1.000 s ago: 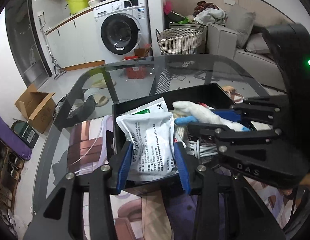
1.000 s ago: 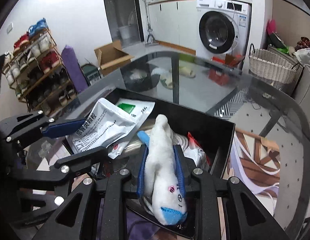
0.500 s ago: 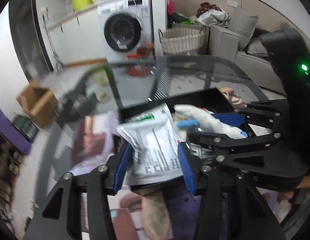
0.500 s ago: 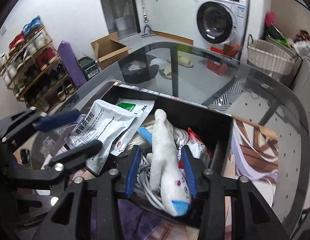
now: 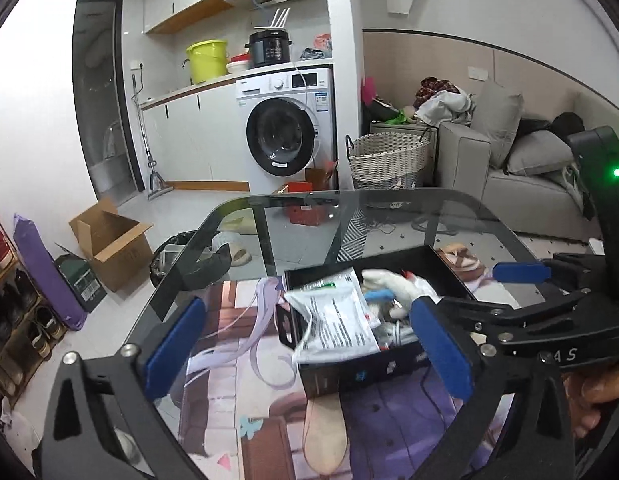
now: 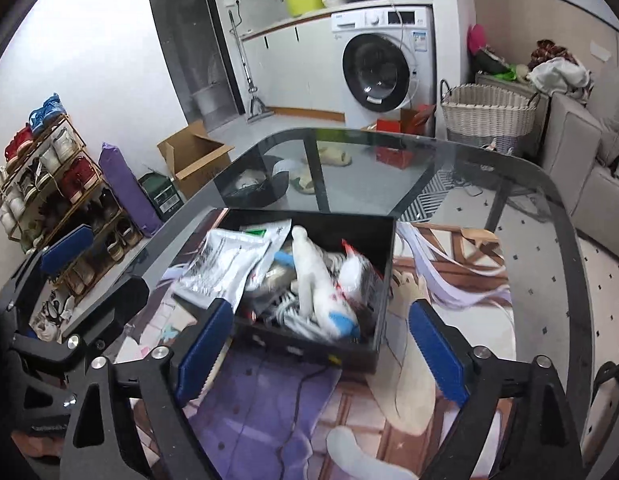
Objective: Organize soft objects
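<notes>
Progress looks close to complete, judging by how things lie. Both pairs of tongs are spread wide and hold nothing: the left tongs (image 5: 305,344) hover above the near-left corner of the black box (image 6: 383,264), and the right tongs (image 6: 321,348) hang over its near edge, neither touching it.

Inside the box, the white plush toy (image 6: 315,280) with its blue end lies lengthwise across a tangle of white cable (image 6: 287,312). The white printed pouch (image 5: 335,320) rests on the left side, but its lower corner droops over the box's near-left rim, so it is only partly contained. A 2nd pouch with a green mark (image 6: 265,232) sits behind it against the far wall, and a red-and-white packet (image 6: 355,268) lies to the right of the plush toy. The right wrist view is smeared around the contents, so I cannot tell exactly what lies under the toy.

The box stands on a printed mat (image 5: 237,360) on the glass counter (image 6: 509,184). I see no loose soft item on the mat or the glass around the box.

What seems left: nudging the overhanging pouch fully inside, and perhaps settling the toy lower so nothing rides above the rim.
</notes>
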The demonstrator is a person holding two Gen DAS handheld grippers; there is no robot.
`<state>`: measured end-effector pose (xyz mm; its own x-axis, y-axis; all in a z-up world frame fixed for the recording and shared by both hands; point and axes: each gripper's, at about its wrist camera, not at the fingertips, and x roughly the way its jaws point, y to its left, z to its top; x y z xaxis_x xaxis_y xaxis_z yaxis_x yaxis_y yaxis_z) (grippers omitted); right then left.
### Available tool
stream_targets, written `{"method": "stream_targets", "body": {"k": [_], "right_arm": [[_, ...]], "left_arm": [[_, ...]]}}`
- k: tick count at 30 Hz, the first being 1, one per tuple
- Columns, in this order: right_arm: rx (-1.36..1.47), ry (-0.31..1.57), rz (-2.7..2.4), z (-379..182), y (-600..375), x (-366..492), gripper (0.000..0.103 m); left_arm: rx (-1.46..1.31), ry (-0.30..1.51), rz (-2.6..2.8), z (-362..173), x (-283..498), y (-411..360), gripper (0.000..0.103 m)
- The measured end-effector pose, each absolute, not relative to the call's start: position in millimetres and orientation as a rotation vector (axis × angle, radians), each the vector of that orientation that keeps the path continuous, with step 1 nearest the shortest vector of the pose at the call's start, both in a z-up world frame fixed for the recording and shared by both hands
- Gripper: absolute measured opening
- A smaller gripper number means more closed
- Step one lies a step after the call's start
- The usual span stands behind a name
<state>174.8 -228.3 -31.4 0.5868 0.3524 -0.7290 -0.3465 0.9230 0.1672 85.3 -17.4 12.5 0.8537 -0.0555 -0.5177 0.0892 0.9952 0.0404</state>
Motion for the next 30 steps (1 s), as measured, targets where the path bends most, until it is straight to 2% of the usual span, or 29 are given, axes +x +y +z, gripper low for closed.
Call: {"method": "stream_targets", "body": {"k": [8,12,19,25,27,30], "right_arm": [[-0.016,0.862,0.43,-53,-231,130,0.095],[-0.017,0.805,0.412,-51,-237,113,0.095],[0.016,0.815,0.416,-50,-243,114,0.095],[0.025,0.668,0.418,-31,-246,100,0.096],[0.02,0.597,0.407,-23,-247,91,0.101],[0.019,0.498,0.396,-13,-249,81,0.102]], "left_arm": [[0.08,0.618,-0.127,-6,56,-21,0.103],[0.098,0.603,-0.12,-12,43,-23,0.103],[0.081,0.593,-0.096,-14,38,-24,0.103],[0.061,0.535,-0.046,-10,33,-19,0.103],[0.057,0.502,-0.028,-7,28,-17,0.103],[0.05,0.453,-0.042,-2,21,-15,0.103]]}}
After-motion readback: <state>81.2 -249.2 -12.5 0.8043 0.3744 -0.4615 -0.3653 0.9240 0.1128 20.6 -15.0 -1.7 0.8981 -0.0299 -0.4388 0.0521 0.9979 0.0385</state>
